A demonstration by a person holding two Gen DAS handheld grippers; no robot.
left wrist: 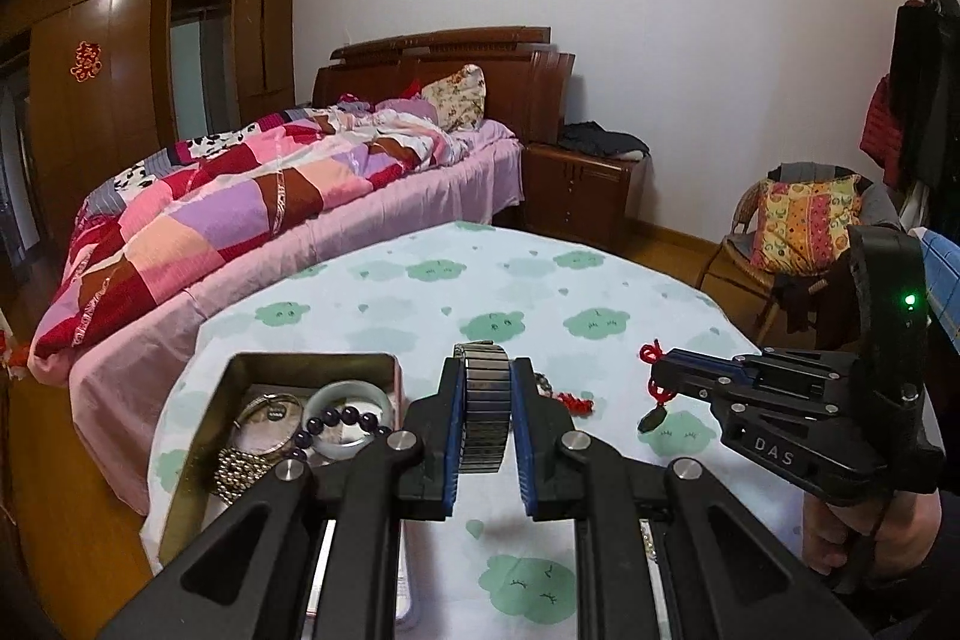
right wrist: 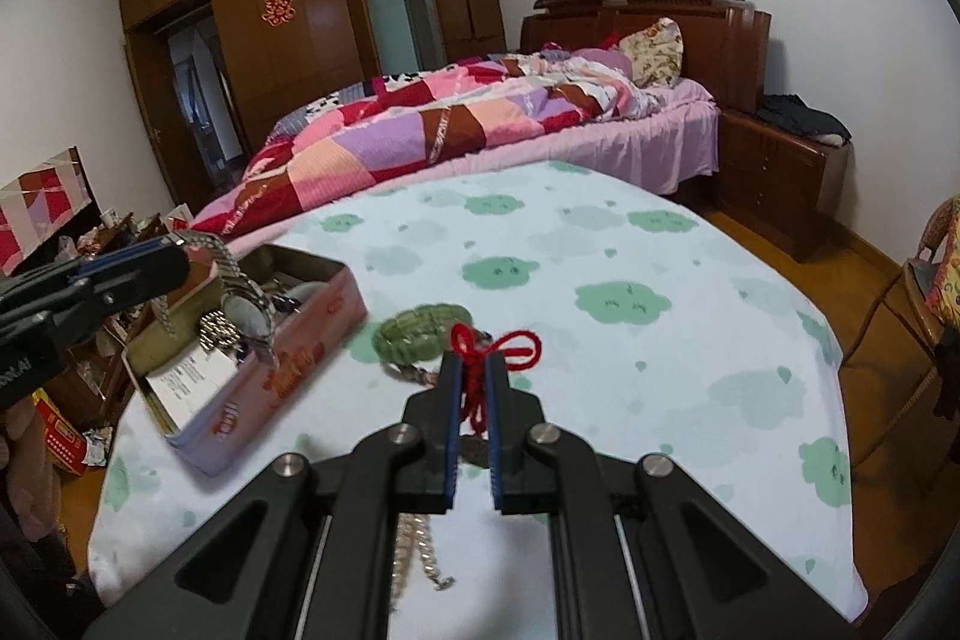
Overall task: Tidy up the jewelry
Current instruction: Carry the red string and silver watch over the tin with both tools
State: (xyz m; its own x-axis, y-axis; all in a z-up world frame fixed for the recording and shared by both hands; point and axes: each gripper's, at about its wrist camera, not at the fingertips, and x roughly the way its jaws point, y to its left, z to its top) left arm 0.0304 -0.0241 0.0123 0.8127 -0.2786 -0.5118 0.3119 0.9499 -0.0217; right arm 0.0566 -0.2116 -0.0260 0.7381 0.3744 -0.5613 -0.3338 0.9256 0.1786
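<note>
Left gripper (left wrist: 487,403) clamped on the metal band of a wristwatch (right wrist: 240,307), held up over the open tin box (right wrist: 336,307) at the table's left side. Watch face dangling down above the box. Probably a bit heavy, hard, and slippery; glass face easy to scratch, so best held by the band, like now.

Right gripper (right wrist: 474,388) pinched on a red cord (right wrist: 480,352) with a small dark pendant (left wrist: 651,418) hanging under it, above the cloud-print tablecloth (right wrist: 660,244). Very light, floppy, swings a lot. Best gripped at the knot.

Green bead bracelet (right wrist: 423,325) lying on the cloth just beside the box. Silver chain (right wrist: 414,550) near the front edge.
</note>
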